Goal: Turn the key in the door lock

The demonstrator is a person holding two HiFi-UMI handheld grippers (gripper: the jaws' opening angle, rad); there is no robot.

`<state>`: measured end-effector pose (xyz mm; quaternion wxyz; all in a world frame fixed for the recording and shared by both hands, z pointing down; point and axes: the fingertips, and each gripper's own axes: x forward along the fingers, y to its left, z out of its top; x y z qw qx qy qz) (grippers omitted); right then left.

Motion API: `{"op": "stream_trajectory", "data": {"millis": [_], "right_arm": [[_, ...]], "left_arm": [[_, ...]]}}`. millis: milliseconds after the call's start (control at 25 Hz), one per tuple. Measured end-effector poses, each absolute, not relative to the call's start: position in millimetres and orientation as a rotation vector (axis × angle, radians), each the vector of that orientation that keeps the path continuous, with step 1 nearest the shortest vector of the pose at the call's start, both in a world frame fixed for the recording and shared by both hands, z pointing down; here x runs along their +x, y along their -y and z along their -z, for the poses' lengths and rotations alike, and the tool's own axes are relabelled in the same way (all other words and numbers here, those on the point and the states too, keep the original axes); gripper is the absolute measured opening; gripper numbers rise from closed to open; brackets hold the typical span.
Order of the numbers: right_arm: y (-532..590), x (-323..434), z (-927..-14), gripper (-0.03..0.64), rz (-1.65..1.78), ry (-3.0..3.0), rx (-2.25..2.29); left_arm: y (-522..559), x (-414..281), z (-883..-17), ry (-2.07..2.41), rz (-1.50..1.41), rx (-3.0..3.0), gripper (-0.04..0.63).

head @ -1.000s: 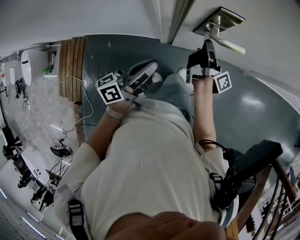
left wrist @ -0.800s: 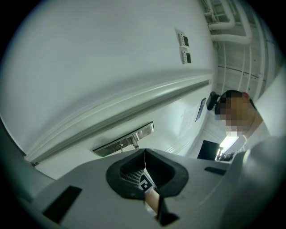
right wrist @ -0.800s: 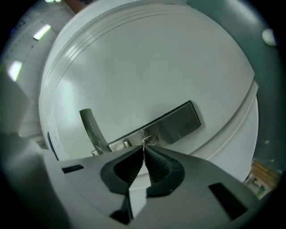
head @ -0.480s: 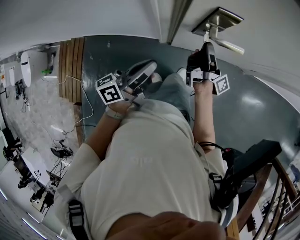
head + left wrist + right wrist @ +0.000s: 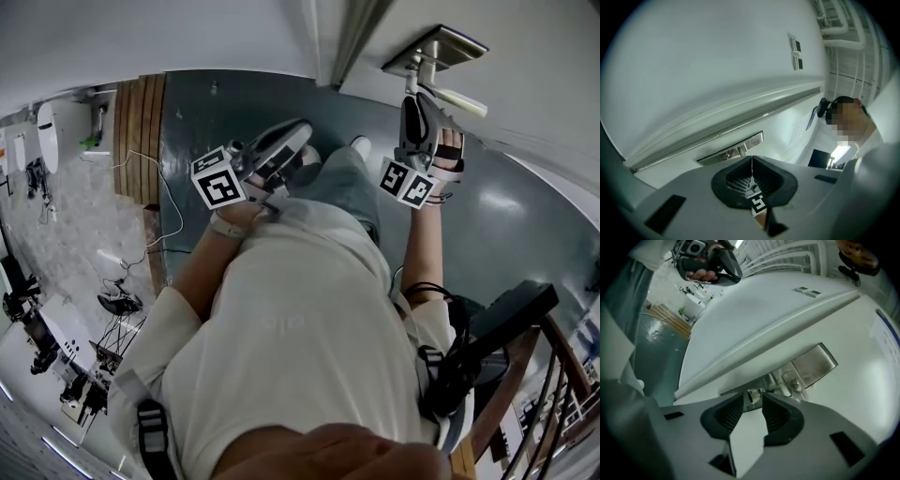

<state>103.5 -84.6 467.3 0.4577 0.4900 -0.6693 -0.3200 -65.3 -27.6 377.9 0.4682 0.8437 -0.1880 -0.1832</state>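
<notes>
Head view: right gripper [image 5: 415, 97] at upper right, just under the lock plate [image 5: 437, 44]; the key cannot be made out here.
Right gripper view: key [image 5: 753, 394] at centre, in the lock, between jaws that have just been opening; pads released, not touching it.
Left gripper [image 5: 751, 164]: jaws clenched together, holding nothing.

Nothing here can be read as a word, a number or a brand. The left marker cube [image 5: 221, 180] and the right marker cube [image 5: 410, 182] show only black-and-white square code patterns, with no letters. A sheet with a blue band [image 5: 886, 341] is stuck to the door [image 5: 853, 399]; its print is too small and blurred to read.
</notes>
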Motion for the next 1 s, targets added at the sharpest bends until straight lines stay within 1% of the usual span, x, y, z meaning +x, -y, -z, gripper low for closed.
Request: {"op": "stream_trajectory", "data": {"millis": [120, 240, 360, 520, 640, 720, 840, 1000], "right_arm": [[95, 96, -478, 0.106, 0.808, 1.625, 1.129], [105, 96, -475, 0.106, 0.796, 1.609, 1.166], [110, 99, -469, 0.072, 0.771, 1.608, 1.247], [108, 100, -467, 0.064, 0.670, 1.686, 1.363], [110, 101, -462, 0.064, 0.411, 1.895, 1.574], [111, 102, -460, 0.063, 0.177, 2.064, 1.730], [112, 107, -460, 0.057, -0.330, 2.336, 1.954], [113, 108, -460, 0.057, -0.885, 2.553, 2.079]], "left_arm": [[27, -66, -378, 0.467, 0.452, 2.068, 0.009], [28, -68, -377, 0.476, 0.457, 2.066, 0.009], [27, -69, -377, 0.485, 0.458, 2.064, 0.009], [27, -69, -378, 0.491, 0.458, 2.063, 0.009], [27, -69, -378, 0.489, 0.456, 2.063, 0.009], [26, -69, -377, 0.486, 0.456, 2.064, 0.009], [26, -70, -376, 0.485, 0.450, 2.064, 0.009], [26, -71, -377, 0.484, 0.444, 2.063, 0.009]]}}
